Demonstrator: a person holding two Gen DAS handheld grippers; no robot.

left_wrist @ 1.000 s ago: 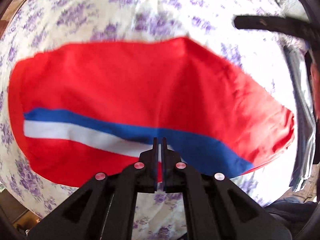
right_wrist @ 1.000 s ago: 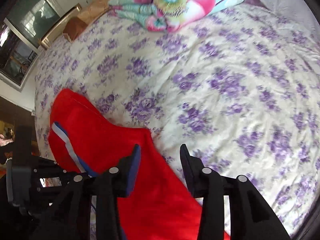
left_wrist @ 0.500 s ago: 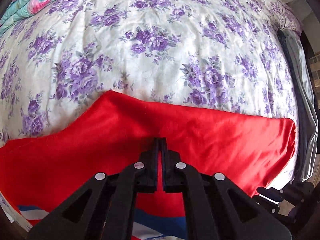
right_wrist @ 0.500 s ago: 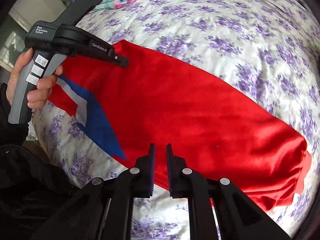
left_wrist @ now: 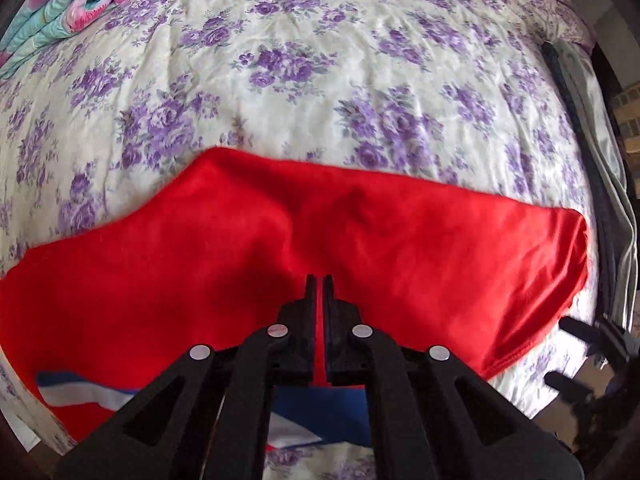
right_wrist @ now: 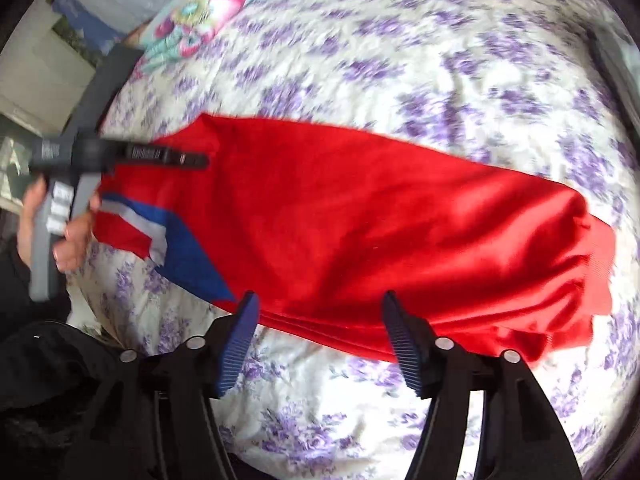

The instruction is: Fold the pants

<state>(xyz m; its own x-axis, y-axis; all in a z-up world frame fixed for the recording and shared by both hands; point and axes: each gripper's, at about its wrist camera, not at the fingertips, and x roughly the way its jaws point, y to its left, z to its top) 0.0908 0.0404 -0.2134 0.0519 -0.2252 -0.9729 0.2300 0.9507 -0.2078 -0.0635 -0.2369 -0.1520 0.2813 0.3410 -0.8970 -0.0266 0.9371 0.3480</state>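
Red pants [left_wrist: 240,264] lie spread lengthwise across the floral bedsheet [left_wrist: 320,80], near the bed's front edge; blue-white stripe [right_wrist: 160,236] is turned up at the end by the person's left hand [right_wrist: 68,236]. Folded colourful blanket [left_wrist: 60,4] sits at the far corner, well apart from the pants.

Left gripper [left_wrist: 319,280] is clenched, fingers nearly touching, pointing down over the middle of the pants. A sliver of red shows in the slit, but cannot tell if cloth is actually pinched.

Right gripper [right_wrist: 320,300] hangs over the near hem of the pants, jaws opening wide, nothing pressed between the blue pads [right_wrist: 240,336]; the cloth lies below them.

Versus half a second ago: right jaws were almost closed, now spread wide. In the left view a bit more of the red cloth is visible and the stripe sits slightly higher in frame. A second ago the pants were much less spread out.
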